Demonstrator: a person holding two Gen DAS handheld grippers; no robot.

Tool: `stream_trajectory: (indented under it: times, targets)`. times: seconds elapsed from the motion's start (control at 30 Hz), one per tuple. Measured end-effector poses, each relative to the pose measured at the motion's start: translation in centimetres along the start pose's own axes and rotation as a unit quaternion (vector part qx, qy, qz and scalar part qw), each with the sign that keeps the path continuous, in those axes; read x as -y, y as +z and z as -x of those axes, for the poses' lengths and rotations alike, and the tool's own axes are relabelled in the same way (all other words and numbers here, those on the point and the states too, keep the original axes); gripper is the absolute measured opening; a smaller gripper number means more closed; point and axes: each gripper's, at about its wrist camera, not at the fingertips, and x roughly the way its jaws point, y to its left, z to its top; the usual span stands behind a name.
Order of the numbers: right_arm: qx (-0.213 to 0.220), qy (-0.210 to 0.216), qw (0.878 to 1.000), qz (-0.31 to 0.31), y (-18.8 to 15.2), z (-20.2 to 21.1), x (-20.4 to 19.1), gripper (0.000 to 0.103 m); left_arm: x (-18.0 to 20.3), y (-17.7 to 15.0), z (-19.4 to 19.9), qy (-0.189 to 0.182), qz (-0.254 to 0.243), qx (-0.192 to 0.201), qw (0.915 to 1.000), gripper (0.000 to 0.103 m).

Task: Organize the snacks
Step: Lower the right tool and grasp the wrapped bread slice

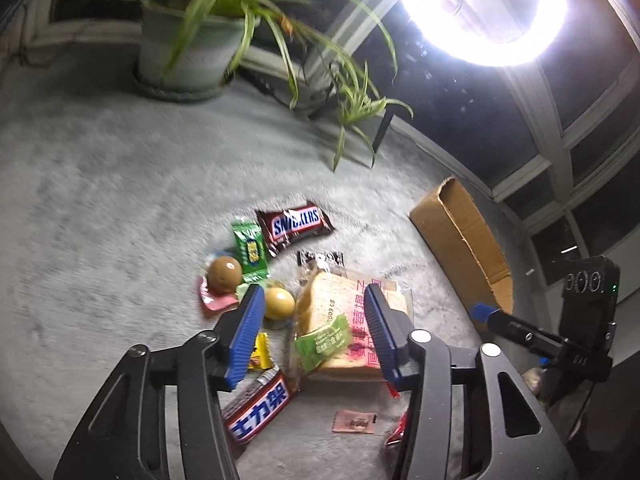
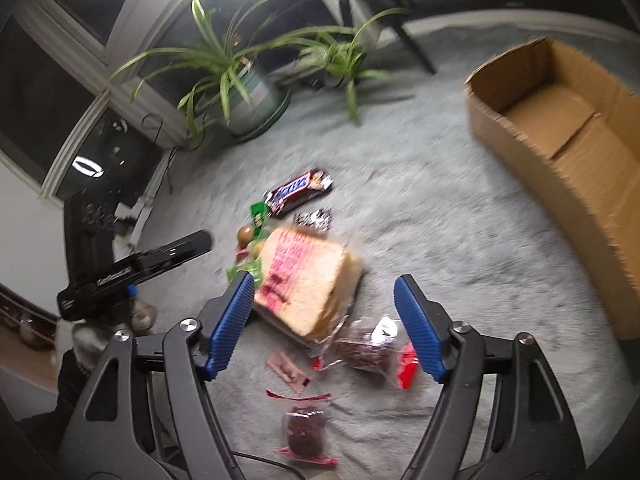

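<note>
Left tool (image 1: pixel 316 304): jaws partly apart, nothing gripped, no contact seen; hangs above the snack pile on the grey carpet (image 1: pixel 120 200). Seen between its blue pads (image 1: pixel 248 332): a yellow round sweet (image 1: pixel 279 303) and the left part of a bagged bread loaf (image 1: pixel 340 320).

Left to right in the pile: brown round sweet (image 1: pixel 224 276), green packet (image 1: pixel 250 250), chocolate bar (image 1: pixel 294 226) behind, red-and-blue bar (image 1: pixel 260 408) nearest the camera, small pink sachet (image 1: pixel 355 421).

Right tool (image 2: pixel 324 292): jaws wider apart, released, above the same loaf (image 2: pixel 308 284). Two clear packs with dark cakes lie near it, one (image 2: pixel 368 350) just beside the loaf, one (image 2: pixel 306 432) closer in.

Cardboard box (image 2: pixel 560 128): open, well right of the pile. Potted plant (image 2: pixel 240 80) behind. Views motion-blurred.
</note>
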Motion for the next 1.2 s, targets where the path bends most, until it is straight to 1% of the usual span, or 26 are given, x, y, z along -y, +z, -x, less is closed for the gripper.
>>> stream_trajectory:
  times: [0.07,0.1,0.17,0.3,0.37,0.47,0.6,0.67,0.73,0.83,0.97,1.1,1.2]
  targets:
    - [-0.019,0.016,1.0,-0.004,0.2,-1.2,0.0,0.064,-0.1,0.0,-0.6,-0.007,0.004,-0.013,0.9999,0.042]
    - [-0.029,0.026,0.999,-0.01,0.3,-1.9,0.1,0.063,-0.2,0.0,-0.9,-0.009,0.004,-0.019,0.9998,0.041]
    - [-0.041,0.036,0.998,-0.019,0.4,-2.7,0.4,0.06,-0.2,0.1,-1.5,-0.01,0.0,-0.034,0.9994,0.036]
    - [-0.058,0.042,0.997,-0.026,0.5,-4.0,0.5,0.054,-0.3,0.2,-2.6,-0.01,-0.011,-0.056,0.9983,0.035]
    - [-0.065,0.043,0.997,-0.03,0.6,-4.3,0.8,0.052,-0.4,0.2,-3.0,-0.009,-0.015,-0.065,0.9977,0.03]
    - [-0.073,0.047,0.996,-0.036,0.5,-4.8,1.2,0.049,-0.7,0.2,-3.4,-0.008,-0.015,-0.074,0.9971,0.03]
    - [-0.091,0.066,0.992,-0.054,0.3,-5.8,1.9,0.048,-1.2,0.4,-3.7,-0.014,-0.008,-0.085,0.9963,0.03]
    - [-0.099,0.08,0.99,-0.064,0.3,-6.3,2.2,0.044,-1.4,0.5,-3.9,-0.015,-0.006,-0.09,0.9958,0.03]
    - [-0.101,0.083,0.989,-0.064,0.3,-6.5,2.4,0.044,-1.6,0.7,-4.0,-0.02,0.001,-0.095,0.9953,0.03]
    - [-0.105,0.086,0.989,-0.061,0.4,-6.8,2.5,0.042,-1.9,1.1,-4.2,-0.04,0.014,-0.104,0.9937,0.029]
    - [-0.107,0.077,0.99,-0.041,0.4,-6.8,2.0,0.04,-1.3,1.2,-5.0,-0.042,0.004,-0.121,0.9917,0.026]
    - [-0.093,0.068,0.993,-0.014,0.4,-6.2,1.1,0.036,-1.2,1.4,-4.9,-0.046,0.006,-0.123,0.9914,0.025]
    - [-0.076,0.061,0.995,0.011,0.5,-5.5,0.2,0.035,-0.5,1.3,-4.3,-0.047,-0.004,-0.116,0.9921,0.024]
